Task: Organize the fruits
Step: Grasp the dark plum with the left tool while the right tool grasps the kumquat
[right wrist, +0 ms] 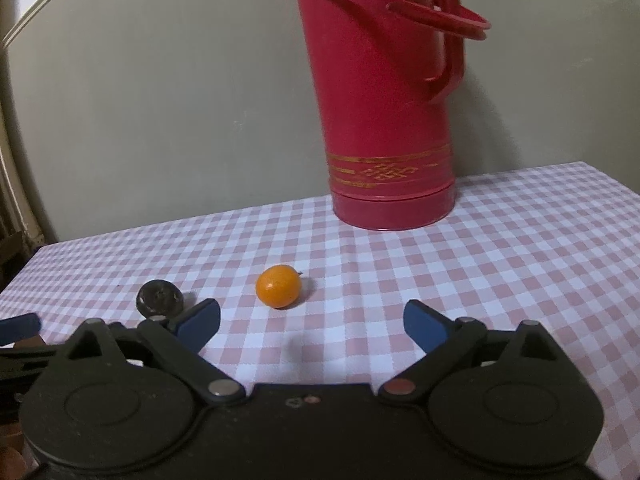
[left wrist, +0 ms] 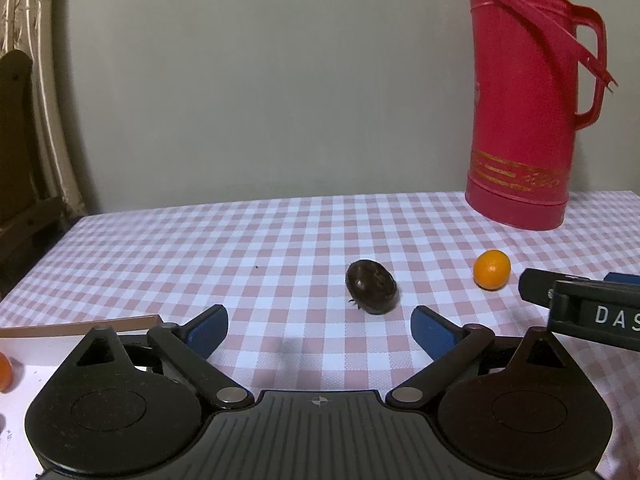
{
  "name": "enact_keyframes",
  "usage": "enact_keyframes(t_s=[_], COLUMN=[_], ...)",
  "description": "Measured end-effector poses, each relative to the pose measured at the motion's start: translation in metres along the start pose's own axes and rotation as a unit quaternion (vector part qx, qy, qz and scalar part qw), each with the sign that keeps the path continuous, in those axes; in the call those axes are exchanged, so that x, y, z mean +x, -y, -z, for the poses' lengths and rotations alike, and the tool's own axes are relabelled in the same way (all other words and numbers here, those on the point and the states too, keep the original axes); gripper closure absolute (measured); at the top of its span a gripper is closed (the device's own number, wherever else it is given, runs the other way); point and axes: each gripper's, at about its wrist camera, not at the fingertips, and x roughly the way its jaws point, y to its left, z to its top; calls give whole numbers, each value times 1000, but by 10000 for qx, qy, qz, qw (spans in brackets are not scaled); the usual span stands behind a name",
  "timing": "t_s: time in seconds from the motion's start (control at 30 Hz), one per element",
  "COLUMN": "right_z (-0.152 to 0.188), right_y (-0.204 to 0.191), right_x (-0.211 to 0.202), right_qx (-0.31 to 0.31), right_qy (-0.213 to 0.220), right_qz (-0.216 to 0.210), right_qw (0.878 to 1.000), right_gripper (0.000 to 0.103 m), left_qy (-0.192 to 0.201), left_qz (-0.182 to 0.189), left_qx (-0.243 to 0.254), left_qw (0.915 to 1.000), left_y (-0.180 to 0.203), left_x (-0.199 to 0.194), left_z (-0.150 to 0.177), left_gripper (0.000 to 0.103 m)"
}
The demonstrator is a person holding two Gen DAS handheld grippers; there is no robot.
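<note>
Where the right gripper (left wrist: 580, 304) shows in the left view, letters "DAS" read, rest cut off. Left gripper (left wrist: 319, 330) wide apart, empty, dark fruit (left wrist: 372, 287) just ahead on checked bench (left wrist: 200, 248). Right gripper also wide apart, empty; orange fruit (right wrist: 279, 286) ahead, red thermos (right wrist: 380, 112) behind.

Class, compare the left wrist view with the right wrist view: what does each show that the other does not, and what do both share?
Only the left wrist view shows the flat white board with a brown edge at lower left, a partly cut-off orange fruit on it, and dark wooden furniture.

Only the right wrist view shows the table's right edge.

Both show the tall red plastic thermos, the small round orange fruit, the dark brown rounded fruit, the pink-and-white checked tablecloth, and open jaws.
</note>
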Motion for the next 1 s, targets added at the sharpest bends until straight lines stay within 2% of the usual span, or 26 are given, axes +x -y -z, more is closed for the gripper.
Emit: enact_keyframes(t_s=[0.2, 0.27, 0.33, 0.6, 1.0], right_z=[-2, -4, -5, -13, -22], right_y=[-6, -7, -7, -13, -16], right_x=[11, 15, 19, 34, 55], right_qx=[-73, -96, -98, -244, -426], right_qy=[-71, -98, -116, -229, -363], right_qz=[-94, -122, -150, -231, -209], right_qw=[9999, 9998, 9998, 9992, 9982], right_gripper=[19, 23, 24, 31, 34], left_qy=[-13, -10, -25, -29, -68], left_qz=[-14, 0, 36, 115, 112], left_qx=[46, 48, 74, 103, 158], left_qw=[10000, 10000, 10000, 9999, 9998], left_y=[3, 3, 4, 10, 19], left_x=[8, 12, 17, 29, 48], left_z=[-1, -3, -5, -6, -12], left_gripper=[5, 9, 12, 13, 23])
